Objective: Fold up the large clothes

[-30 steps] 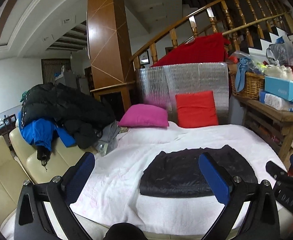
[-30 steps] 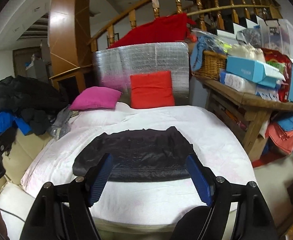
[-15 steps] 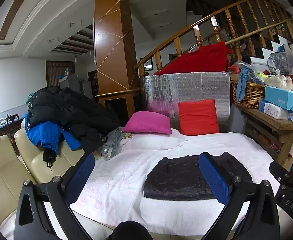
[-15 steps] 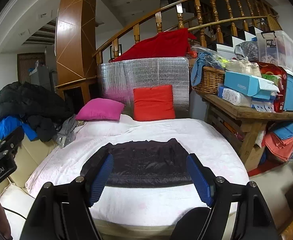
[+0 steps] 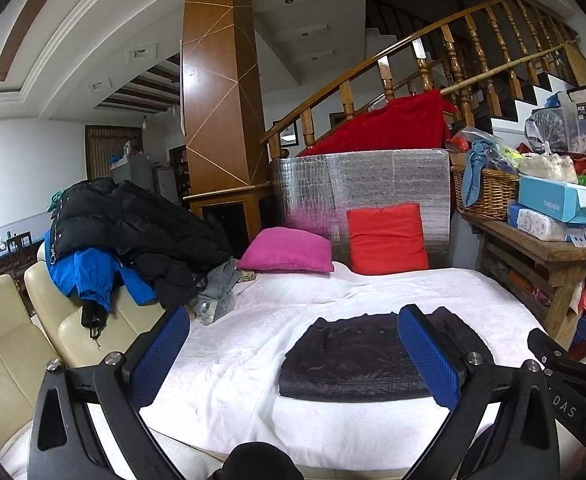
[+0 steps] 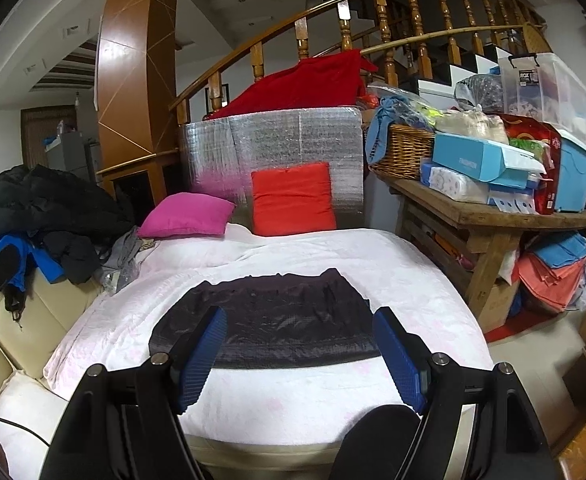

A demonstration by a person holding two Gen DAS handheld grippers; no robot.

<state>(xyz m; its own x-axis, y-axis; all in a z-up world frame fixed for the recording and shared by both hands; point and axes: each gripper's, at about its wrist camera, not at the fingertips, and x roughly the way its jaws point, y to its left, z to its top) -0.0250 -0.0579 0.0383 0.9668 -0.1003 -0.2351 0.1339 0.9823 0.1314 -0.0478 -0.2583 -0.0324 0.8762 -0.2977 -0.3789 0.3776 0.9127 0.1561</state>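
A dark folded garment (image 5: pixel 357 356) lies flat on the white-covered bed (image 5: pixel 253 344); it also shows in the right wrist view (image 6: pixel 277 324). My left gripper (image 5: pixel 293 356) is open and empty, held back above the bed's near edge, left of the garment. My right gripper (image 6: pixel 299 356) is open and empty, held above the near edge in front of the garment. Neither touches the cloth. The right gripper's body shows at the right edge of the left wrist view (image 5: pixel 565 376).
A pile of black and blue jackets (image 5: pixel 125 240) lies on the cream sofa (image 5: pixel 21 344) at the left. Pink (image 5: pixel 287 254) and red (image 5: pixel 387 238) pillows stand at the bed's head. A cluttered wooden table (image 6: pixel 489 216) stands at the right.
Both grippers have pulled back and up from the bed, so the folded garment looks smaller and farther. The garment has not moved. Both stay open.
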